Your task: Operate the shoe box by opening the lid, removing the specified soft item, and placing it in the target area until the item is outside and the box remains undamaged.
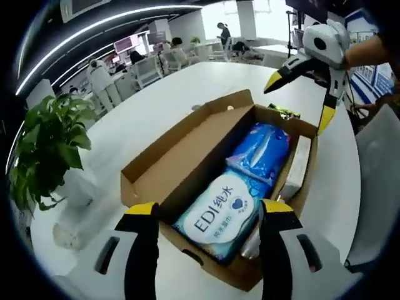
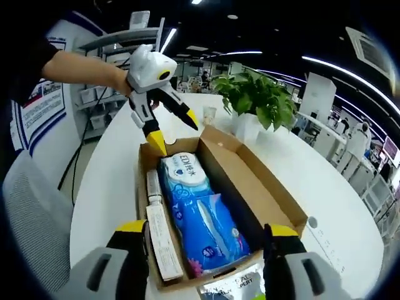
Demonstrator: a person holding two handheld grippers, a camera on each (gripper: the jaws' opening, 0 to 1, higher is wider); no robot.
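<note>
An open cardboard shoe box [image 1: 142, 181] [image 2: 284, 215] lies on the white table, its lid [image 1: 187, 140] [image 2: 247, 184] folded back alongside it. Inside are a white-and-blue soft pack marked EDI [image 1: 219, 215] [image 2: 184, 170], a blue soft pack [image 1: 264, 150] [image 2: 203, 228] and a slim white carton [image 1: 299, 164] [image 2: 161, 240] along one wall. My left gripper [image 1: 209, 212] [image 2: 174, 132] is open, hovering over the EDI end of the box. My right gripper [image 2: 206, 231] [image 1: 299, 100] is open above the opposite end. Neither holds anything.
A potted green plant [image 1: 47, 147] [image 2: 256, 100] stands on the round white table [image 1: 156, 94] [image 2: 106, 187] beside the box. A foil pouch [image 2: 231, 284] lies just outside the box's end. A grey chair [image 2: 31, 219] [image 1: 375, 187] is at the table's edge. Office desks and people fill the background.
</note>
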